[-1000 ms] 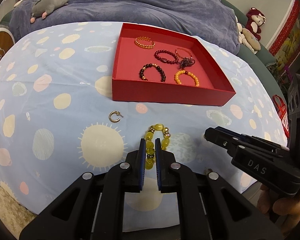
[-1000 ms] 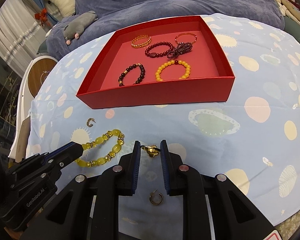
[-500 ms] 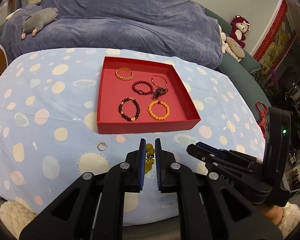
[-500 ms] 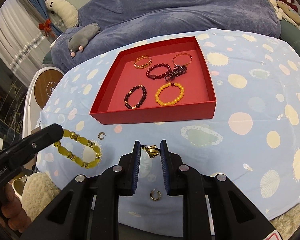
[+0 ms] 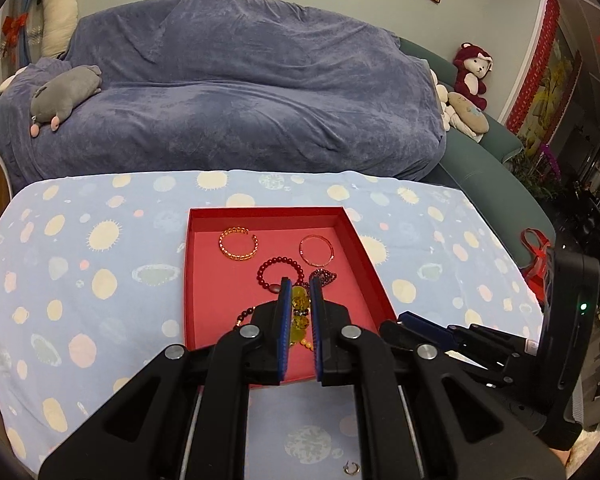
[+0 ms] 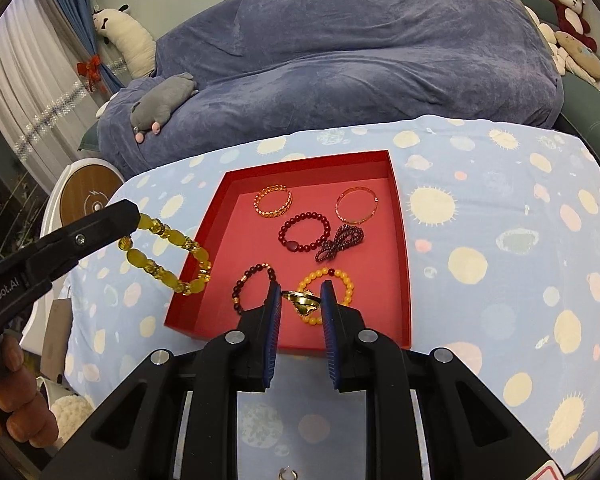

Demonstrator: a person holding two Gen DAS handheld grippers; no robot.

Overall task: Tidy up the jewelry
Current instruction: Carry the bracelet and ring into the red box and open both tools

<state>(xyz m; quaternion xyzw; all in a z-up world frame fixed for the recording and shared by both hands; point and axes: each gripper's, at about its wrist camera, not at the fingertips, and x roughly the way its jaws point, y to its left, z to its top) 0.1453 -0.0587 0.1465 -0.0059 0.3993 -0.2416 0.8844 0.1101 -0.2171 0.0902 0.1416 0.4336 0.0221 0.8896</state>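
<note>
A red tray (image 5: pixel 370 258) (image 6: pixel 204 240) sits on the spotted blue tablecloth and holds several bracelets. My left gripper (image 5: pixel 299 286) is shut on a yellow bead bracelet (image 5: pixel 299 312) and holds it in the air over the tray; in the right wrist view the bracelet (image 6: pixel 168 254) hangs by the tray's left wall. My right gripper (image 6: pixel 300 294) is shut on a gold ring (image 6: pixel 302 304) above the tray's near part, over an orange bead bracelet (image 6: pixel 346 284). A small hoop earring (image 5: pixel 352 469) (image 6: pixel 286 473) lies on the cloth near the front edge.
A sofa under a blue blanket (image 5: pixel 228 100) stands behind the table with plush toys (image 5: pixel 66 94) on it. A round white and wooden object (image 6: pixel 86 196) stands to the left of the table. The tablecloth (image 6: pixel 500 260) extends right of the tray.
Both grippers have risen and moved forward over the red tray, carrying the yellow bracelet and the gold ring up off the cloth. The hoop earrings stay on the cloth.
</note>
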